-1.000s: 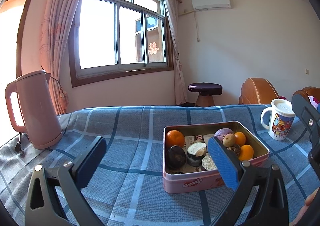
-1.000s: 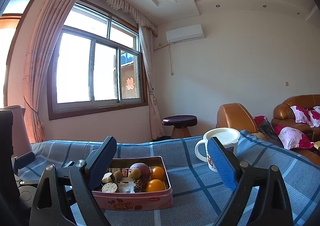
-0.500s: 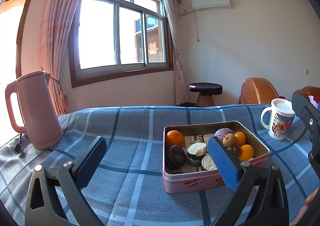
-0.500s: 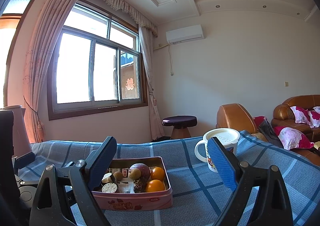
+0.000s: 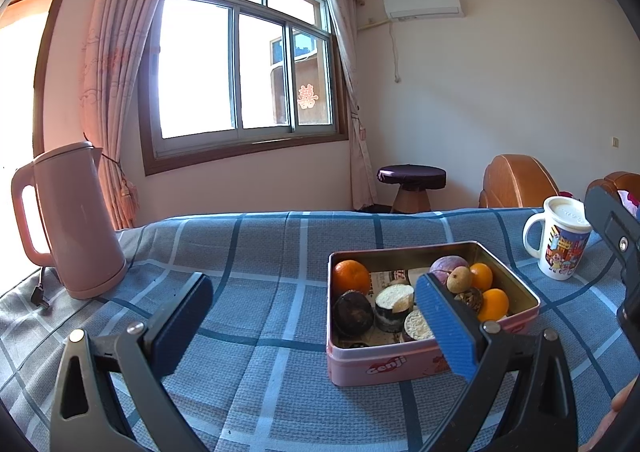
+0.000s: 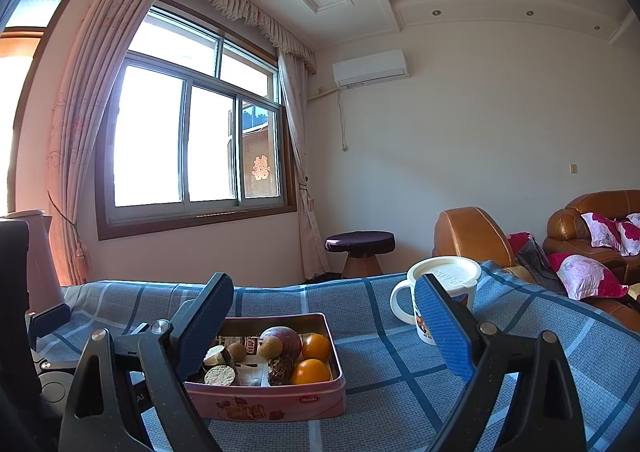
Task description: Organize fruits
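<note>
The fruits (image 5: 420, 296) all sit inside the pink tin (image 5: 400, 366) on the blue checked cloth (image 5: 260, 252): oranges, a purple one, a small pear, dark shrivelled ones and cut pieces, jumbled. That fits sorting either done or pending. Left gripper (image 5: 316, 326) and right gripper (image 6: 326, 326) hover spread and empty. The mug (image 5: 558, 238) stands at the tin's two o'clock, the kettle (image 5: 68, 219) at ten.

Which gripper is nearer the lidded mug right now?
Right. The right gripper has the mug just beyond its right finger; the left gripper sits well to the mug's left.
</note>
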`<control>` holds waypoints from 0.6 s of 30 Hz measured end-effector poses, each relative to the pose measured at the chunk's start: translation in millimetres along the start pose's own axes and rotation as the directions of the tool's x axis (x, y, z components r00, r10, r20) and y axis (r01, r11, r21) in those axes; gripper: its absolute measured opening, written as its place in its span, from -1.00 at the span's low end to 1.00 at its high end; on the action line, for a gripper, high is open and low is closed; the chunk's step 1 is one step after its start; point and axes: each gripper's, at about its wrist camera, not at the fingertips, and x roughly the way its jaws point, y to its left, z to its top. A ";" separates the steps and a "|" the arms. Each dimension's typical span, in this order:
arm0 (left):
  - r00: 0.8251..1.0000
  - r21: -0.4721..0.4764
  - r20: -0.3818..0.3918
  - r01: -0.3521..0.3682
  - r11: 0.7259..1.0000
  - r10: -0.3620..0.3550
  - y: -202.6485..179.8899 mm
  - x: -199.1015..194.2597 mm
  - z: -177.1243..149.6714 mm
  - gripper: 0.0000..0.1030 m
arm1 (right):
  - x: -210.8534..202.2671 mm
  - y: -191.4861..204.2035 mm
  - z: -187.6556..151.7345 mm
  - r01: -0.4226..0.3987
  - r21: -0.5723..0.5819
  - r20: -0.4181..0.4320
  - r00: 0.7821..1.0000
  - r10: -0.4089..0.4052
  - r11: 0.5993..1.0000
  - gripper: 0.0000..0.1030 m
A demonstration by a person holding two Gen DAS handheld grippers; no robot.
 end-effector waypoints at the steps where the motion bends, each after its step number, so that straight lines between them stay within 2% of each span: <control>1: 1.000 -0.001 -0.002 0.001 1.000 -0.001 -0.1 0.3 -0.1 1.00 | 0.0 -0.1 -0.1 0.000 0.000 0.000 1.000 0.000 1.000 0.81; 18: 1.000 0.013 -0.012 -0.016 1.000 0.017 -3.2 1.7 0.7 1.00 | 0.1 -0.1 -0.4 0.000 -0.001 -0.001 1.000 0.000 1.000 0.81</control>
